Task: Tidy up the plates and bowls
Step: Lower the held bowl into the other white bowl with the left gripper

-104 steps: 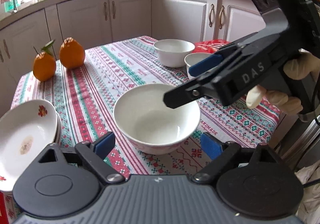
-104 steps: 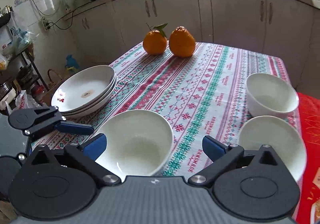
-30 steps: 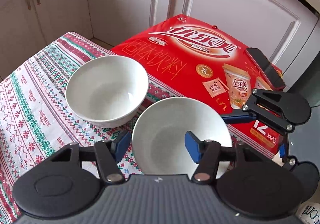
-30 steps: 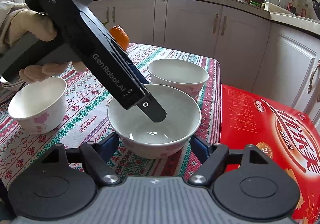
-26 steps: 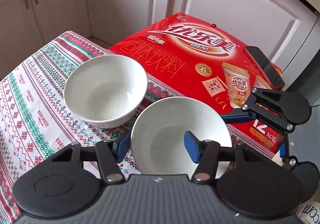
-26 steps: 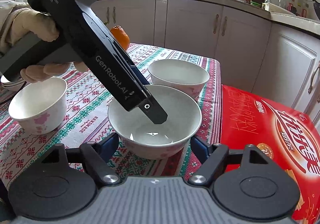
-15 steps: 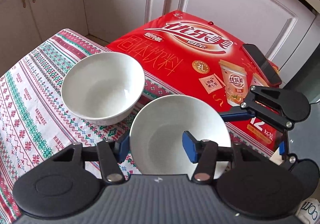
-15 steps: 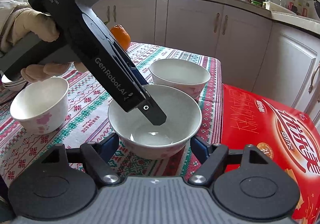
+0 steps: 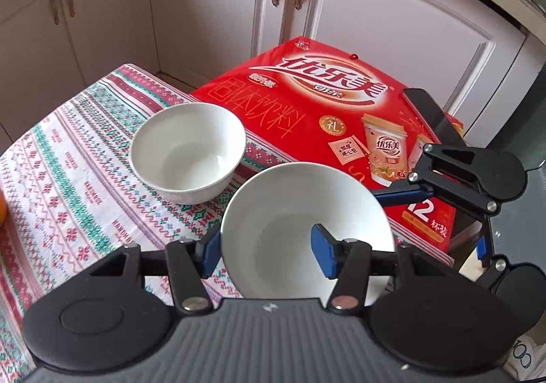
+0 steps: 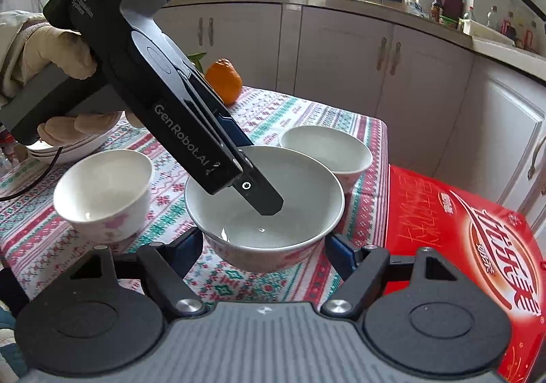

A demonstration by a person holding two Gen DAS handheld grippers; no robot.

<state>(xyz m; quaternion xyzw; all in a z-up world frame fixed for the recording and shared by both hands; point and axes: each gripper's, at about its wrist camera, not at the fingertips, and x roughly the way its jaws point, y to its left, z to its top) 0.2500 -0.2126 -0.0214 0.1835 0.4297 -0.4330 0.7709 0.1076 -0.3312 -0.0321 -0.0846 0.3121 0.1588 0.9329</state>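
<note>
On the tablecloth point(image 10: 290, 116), three bowls; left gripper point(image 9: 266, 251) clamps one point(image 10: 264, 209), right gripper point(image 10: 262, 246) straddles it.

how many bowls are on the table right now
3. One bowl is gripped by the left gripper at its rim, one sits behind it near the red box, and one stands to its left. More may be hidden behind the gripper.

A red carton point(image 9: 327, 116) sits just beside the patterned tablecloth point(image 9: 68, 185). A dark phone point(image 9: 431, 113) lies on the carton's far corner. An orange point(image 10: 223, 79) rests across the tablecloth from the carton.
</note>
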